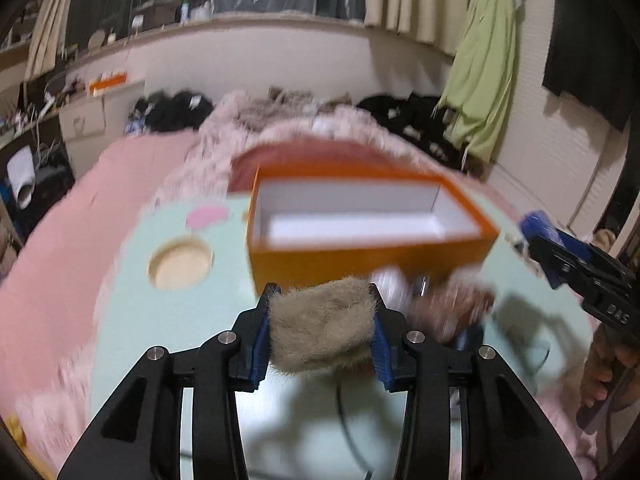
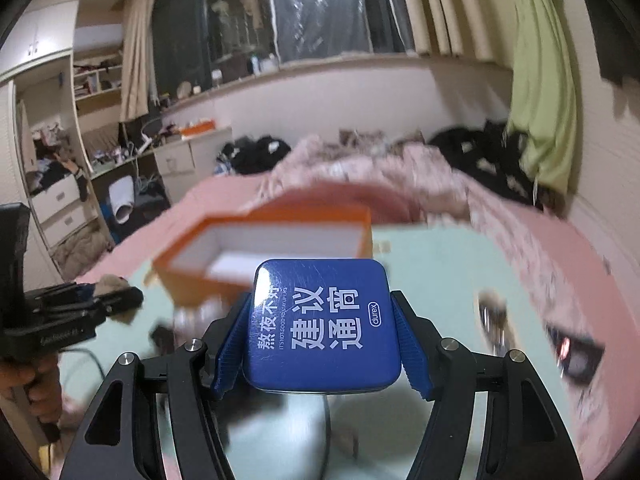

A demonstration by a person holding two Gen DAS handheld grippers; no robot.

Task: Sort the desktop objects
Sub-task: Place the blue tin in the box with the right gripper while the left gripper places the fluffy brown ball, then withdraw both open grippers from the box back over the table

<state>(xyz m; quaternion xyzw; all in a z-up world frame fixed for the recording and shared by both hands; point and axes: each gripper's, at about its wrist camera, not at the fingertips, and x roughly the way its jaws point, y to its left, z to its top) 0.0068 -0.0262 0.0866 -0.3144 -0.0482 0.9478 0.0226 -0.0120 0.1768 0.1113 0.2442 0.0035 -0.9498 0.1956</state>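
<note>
A tan furry tuft (image 1: 320, 330) was squeezed between blue fingers (image 1: 261, 334) above the pale green counter (image 1: 132, 320), a blue tin (image 2: 326, 328) with white lettering was clamped flat, and an open orange box (image 1: 368, 236), white inside, stood empty beyond.

A dark window (image 2: 256, 32) with cream curtains (image 2: 452, 4) backs a pink bed (image 1: 132, 184); shelves (image 2: 96, 80) stand left.
</note>
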